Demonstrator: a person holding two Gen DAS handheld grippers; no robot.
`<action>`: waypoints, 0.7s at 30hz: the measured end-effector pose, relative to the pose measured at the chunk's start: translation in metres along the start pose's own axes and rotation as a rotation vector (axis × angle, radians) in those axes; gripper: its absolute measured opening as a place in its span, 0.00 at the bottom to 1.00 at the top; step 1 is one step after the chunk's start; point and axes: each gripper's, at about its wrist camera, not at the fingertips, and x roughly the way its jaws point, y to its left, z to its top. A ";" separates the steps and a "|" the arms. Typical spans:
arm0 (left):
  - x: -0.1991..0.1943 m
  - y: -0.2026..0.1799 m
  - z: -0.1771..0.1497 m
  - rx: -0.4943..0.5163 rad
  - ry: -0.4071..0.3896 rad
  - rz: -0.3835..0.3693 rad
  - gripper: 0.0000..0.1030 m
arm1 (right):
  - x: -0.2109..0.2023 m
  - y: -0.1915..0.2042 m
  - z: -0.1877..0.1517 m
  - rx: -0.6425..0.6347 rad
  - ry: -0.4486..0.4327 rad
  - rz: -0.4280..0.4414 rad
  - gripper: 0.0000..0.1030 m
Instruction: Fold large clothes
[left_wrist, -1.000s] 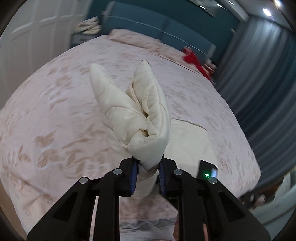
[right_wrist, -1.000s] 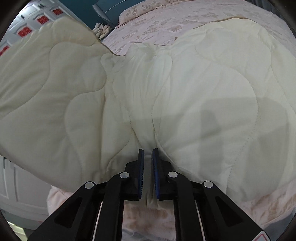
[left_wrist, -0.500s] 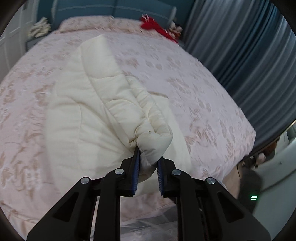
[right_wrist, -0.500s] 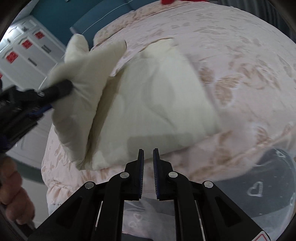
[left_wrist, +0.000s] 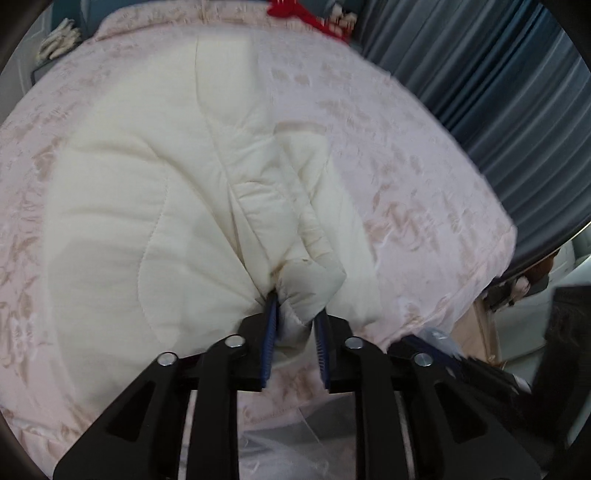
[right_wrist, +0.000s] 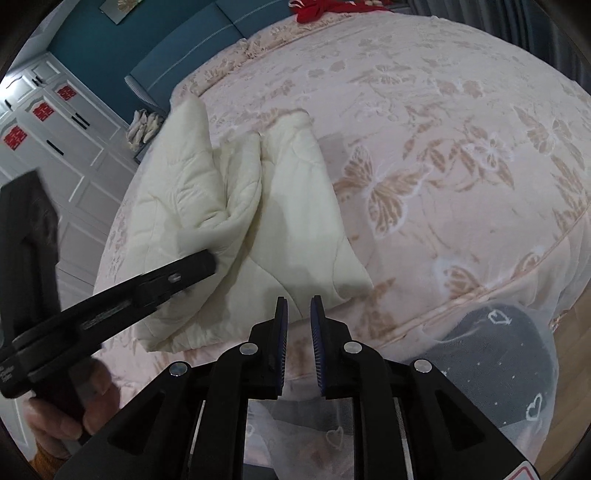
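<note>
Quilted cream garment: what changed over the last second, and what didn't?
The right tool let go of the quilted cream garment and backed off; its jaws now stand slightly apart, holding nothing. The left tool carried its bunched corner down from mid-air onto the spread part on the bed. Unchanged: the left tool's grip on that corner.

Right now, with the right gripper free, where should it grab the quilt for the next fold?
Probably the near right corner of the quilt. It lies flat at the bed edge, just ahead of the empty right gripper, so come in low from the foot and pinch it. The left gripper already clamps the bunched left part.
</note>
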 end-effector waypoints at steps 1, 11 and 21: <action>-0.023 0.002 -0.003 0.007 -0.039 -0.023 0.29 | -0.006 0.004 0.004 -0.012 -0.012 0.009 0.17; -0.120 0.084 -0.042 -0.200 -0.172 0.089 0.44 | -0.020 0.095 0.053 -0.184 -0.116 0.109 0.65; -0.132 0.115 -0.038 -0.263 -0.185 0.208 0.44 | 0.051 0.120 0.069 -0.194 0.015 0.082 0.30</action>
